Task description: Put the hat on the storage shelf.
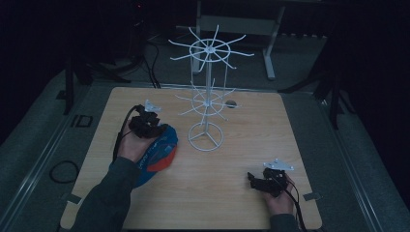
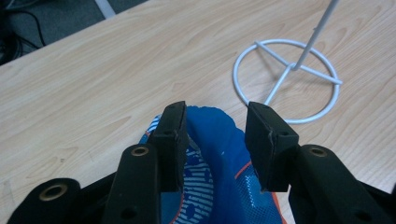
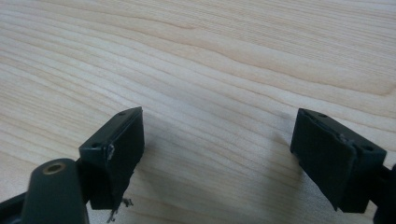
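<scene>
both tools gape; left tool (image 2: 215, 140) straddles blue cap (image 2: 219, 163); right tool (image 3: 217, 154) over table (image 3: 210, 56)

The table (image 1: 241, 193) is pale wood-grain board, smooth and matt. The stand (image 1: 207, 87) at its twelve o'clock side is thin white-coated wire, slightly glossy. The cap (image 2: 219, 154), at nine o'clock from the stand, is blue cloth with orange trim and a fine mesh weave. Both grippers' jaws are matt black, seemingly plastic; the right gripper (image 3: 217, 154) pads look frayed at their edges.
</scene>
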Motion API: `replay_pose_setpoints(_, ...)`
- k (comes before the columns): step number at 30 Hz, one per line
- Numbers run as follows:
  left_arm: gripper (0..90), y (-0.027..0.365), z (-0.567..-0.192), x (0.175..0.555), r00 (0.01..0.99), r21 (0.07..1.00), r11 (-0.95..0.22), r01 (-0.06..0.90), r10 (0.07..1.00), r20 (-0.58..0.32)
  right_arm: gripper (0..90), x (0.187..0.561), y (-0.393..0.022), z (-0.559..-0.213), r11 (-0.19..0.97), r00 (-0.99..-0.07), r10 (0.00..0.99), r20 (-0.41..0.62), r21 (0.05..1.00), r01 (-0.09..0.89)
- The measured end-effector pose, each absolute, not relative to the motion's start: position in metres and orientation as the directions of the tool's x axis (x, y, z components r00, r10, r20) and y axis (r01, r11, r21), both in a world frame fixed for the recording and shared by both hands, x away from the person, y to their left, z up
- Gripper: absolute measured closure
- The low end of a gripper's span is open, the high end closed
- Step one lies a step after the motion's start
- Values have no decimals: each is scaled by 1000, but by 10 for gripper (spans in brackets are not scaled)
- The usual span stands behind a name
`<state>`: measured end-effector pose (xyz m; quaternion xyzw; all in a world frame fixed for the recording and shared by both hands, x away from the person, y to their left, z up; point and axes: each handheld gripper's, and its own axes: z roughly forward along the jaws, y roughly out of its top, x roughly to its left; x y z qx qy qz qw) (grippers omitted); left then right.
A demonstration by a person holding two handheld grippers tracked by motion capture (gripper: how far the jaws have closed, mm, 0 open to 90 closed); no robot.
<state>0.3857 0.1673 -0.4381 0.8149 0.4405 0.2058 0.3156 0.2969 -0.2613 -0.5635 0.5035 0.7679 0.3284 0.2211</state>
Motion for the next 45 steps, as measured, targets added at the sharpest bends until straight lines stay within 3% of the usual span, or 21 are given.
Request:
replay_pose_setpoints(16,526,157,-460,410,512,616,-430,660,857,50,173,297,-261,-564,278,-397,918,-9,727,627)
replay_pose_setpoints(31,489,151,-488,425,519,474,-472,743,854,36,173,297,-261,-564,278,-397,918,-9,727,627)
replay_pose_setpoints(35,568,151,-491,427,516,438,-481,760,856,45,173,297,-261,-564,279,-398,918,-9,727,627)
replay_pose_setpoints(38,789,151,-490,425,511,421,-486,766,858,59,173,297,-261,-564,279,-398,917,-9,727,627)
replay_pose_setpoints(40,872,152,-488,424,509,424,-485,765,858,62,173,297,-261,-564,279,-398,917,-9,728,627)
replay_pose_setpoints(45,890,162,-470,414,510,494,-477,727,857,77,173,297,-261,-564,279,-398,917,-9,727,627)
